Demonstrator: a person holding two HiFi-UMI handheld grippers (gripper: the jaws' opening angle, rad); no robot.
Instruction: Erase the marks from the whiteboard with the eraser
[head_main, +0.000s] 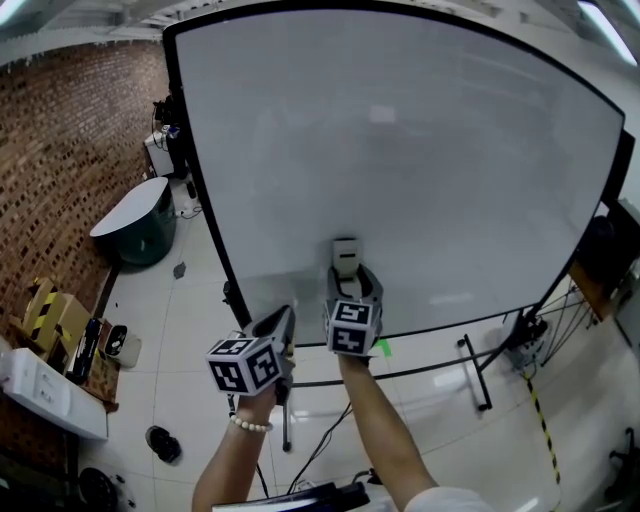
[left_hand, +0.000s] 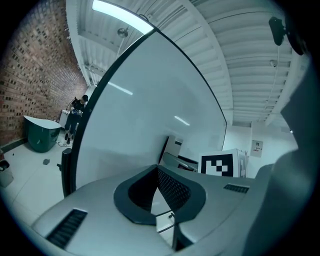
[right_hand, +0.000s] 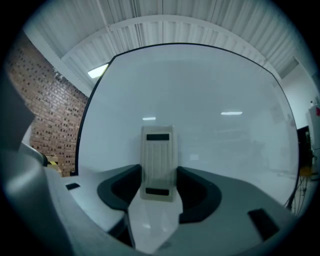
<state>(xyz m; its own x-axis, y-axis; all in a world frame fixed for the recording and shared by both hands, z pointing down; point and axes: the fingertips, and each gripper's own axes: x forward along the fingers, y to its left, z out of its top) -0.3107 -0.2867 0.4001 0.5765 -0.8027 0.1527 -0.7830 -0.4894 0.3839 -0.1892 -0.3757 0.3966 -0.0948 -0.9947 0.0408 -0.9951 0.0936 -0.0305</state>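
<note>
While the right claw (right_hand: 159, 192) clamps it, eraser (right_hand: 159, 160) points upward.

No words or numbers can be read: the left marker cube (head_main: 245, 363) and the right marker cube (head_main: 352, 327) bear only black-and-white square patterns, and the small wall sign (left_hand: 257, 146) far right is too tiny to make out.

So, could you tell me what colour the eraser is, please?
The eraser is beige, clearest in the right gripper view.
</note>
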